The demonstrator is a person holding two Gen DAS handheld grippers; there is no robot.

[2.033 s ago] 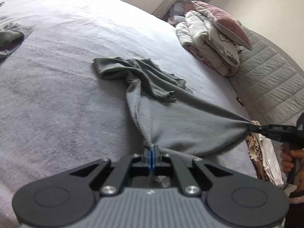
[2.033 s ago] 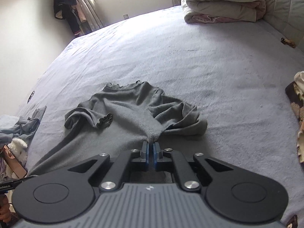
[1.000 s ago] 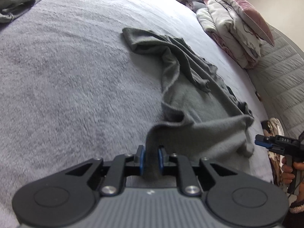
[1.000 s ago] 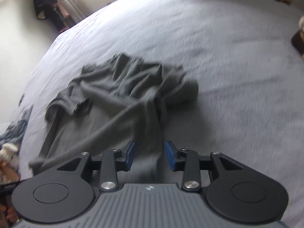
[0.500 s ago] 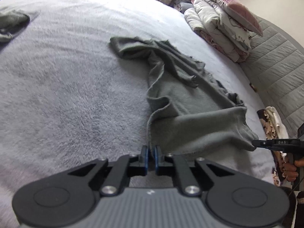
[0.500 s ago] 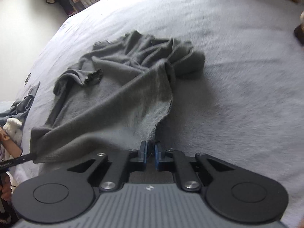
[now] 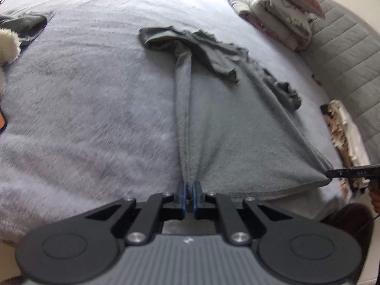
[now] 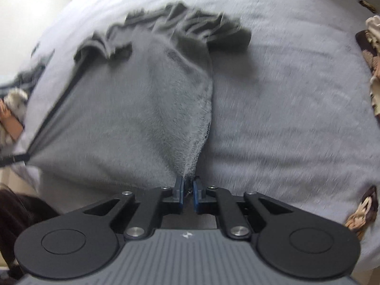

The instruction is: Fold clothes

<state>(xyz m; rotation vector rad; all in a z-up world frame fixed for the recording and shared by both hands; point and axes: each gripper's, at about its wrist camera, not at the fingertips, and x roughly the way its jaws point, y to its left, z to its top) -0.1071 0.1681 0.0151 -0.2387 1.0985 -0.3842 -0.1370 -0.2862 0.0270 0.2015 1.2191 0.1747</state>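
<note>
**Both grippers pinching the hem of the grey top, stretched over the bed**

So the grey garment (image 7: 228, 128) is lying on the pale fuzzy bedspread (image 7: 83, 99), with its near edge pulled taut between the two grippers. The left gripper (image 7: 188, 196) has its blue pads squeezed together on one corner of the hem, and you can see a tight ridge of fabric running straight up from the jaws toward the far, bunched-up end. Off to the right in that same view the right gripper (image 7: 331, 173) shows up as a thin black tip biting the other corner, with a bit of the person's hand (image 7: 375, 200) at the frame edge.

From the right wrist camera it's the same story mirrored: the right gripper (image 8: 188, 196) is clamped on the cloth (image 8: 123, 118), a sliver of fabric sitting between the pads, and the left gripper (image 8: 14, 158) pokes in at the far left holding its corner. That view is pretty motion-blurred, so I can't say much about how the sleeves (image 8: 106, 47) are lying, just that the top end looks crumpled and dark.

Around it: a stack of folded bedding (image 7: 273, 16) with a pink pillow up by the quilted headboard (image 7: 344, 54), another dark garment (image 7: 26, 23) far left, and something white and fluffy (image 7: 7, 45) beside it.
</note>
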